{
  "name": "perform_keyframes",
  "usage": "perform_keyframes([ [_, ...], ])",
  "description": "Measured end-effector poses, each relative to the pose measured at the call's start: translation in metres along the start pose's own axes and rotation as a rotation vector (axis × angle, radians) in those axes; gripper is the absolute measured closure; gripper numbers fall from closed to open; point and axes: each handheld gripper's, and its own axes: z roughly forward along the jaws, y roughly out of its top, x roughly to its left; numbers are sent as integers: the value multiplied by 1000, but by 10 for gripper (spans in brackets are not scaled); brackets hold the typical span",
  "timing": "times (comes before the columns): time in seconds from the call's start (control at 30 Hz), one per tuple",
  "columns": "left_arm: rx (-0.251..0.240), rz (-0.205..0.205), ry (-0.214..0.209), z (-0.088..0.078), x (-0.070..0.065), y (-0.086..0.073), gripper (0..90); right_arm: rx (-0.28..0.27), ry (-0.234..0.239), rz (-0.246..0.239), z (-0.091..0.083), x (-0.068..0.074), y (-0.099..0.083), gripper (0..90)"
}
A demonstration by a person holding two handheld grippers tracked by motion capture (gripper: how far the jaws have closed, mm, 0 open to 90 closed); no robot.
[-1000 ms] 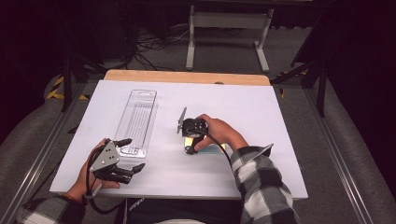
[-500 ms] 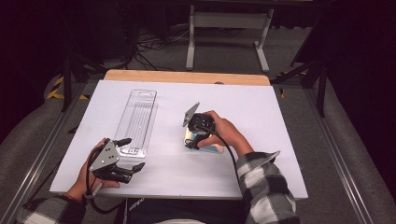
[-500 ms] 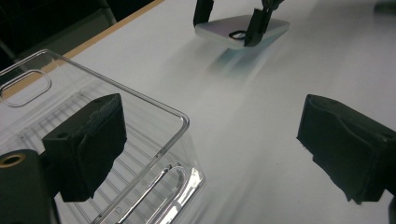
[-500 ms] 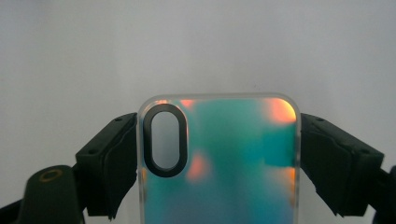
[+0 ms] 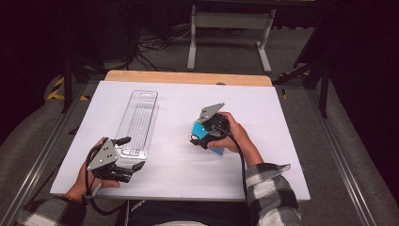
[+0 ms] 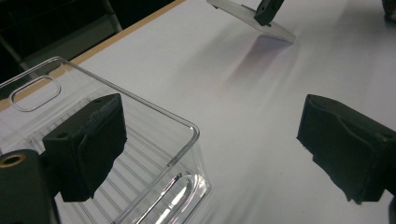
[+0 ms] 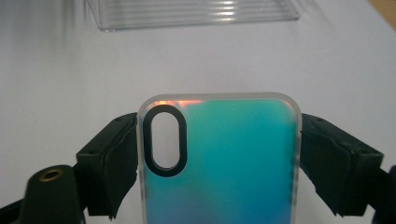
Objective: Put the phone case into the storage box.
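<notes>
A blue-green iridescent phone case (image 7: 224,158) with a black oval camera cutout sits between the pads of my right gripper (image 7: 217,163), gripped by its two long edges. From the high view, the right gripper (image 5: 198,136) is right of the table's centre, with the phone case (image 5: 202,130) tilted just above the white surface. A clear plastic package tray (image 5: 139,120) lies lengthwise on the left half. My left gripper (image 5: 133,153) stands open at the tray's near end, nothing held. Its left pad (image 6: 88,140) is over the clear tray (image 6: 154,154), its right pad over bare table.
The white tabletop (image 5: 282,117) has a wooden strip (image 5: 188,77) along its far edge. Metal rails run along both sides, and a stand with cables is on the dark floor beyond. The clear tray (image 7: 196,11) lies ahead of the right gripper.
My right gripper has moved to the right and up a little, carrying the phone case, whose blue face now shows. The left gripper has stayed in place.
</notes>
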Motion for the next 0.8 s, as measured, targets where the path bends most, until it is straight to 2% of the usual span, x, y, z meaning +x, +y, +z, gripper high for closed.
perform_keyframes([
  [0.1,-2,1,-1,0,0,1,87,-45,-24,13,-11,1,-3,178],
  [0.23,-7,-3,-1,2,-1,2,88,-134,-46,21,-27,3,-5,179],
  [0.3,-8,-5,-4,2,-1,2,91,-177,-88,34,-34,3,-7,178],
  [0.37,-15,-9,-4,2,-1,5,92,-215,-101,47,-40,3,-8,178],
  [0.43,-21,-8,0,2,-1,5,94,-225,-135,56,-45,5,-8,178],
  [0.7,-59,-32,11,6,-1,16,97,-240,-201,80,-46,15,-5,178],
  [0.8,-64,-30,9,8,-3,19,99,-253,-220,85,-44,19,-4,178],
])
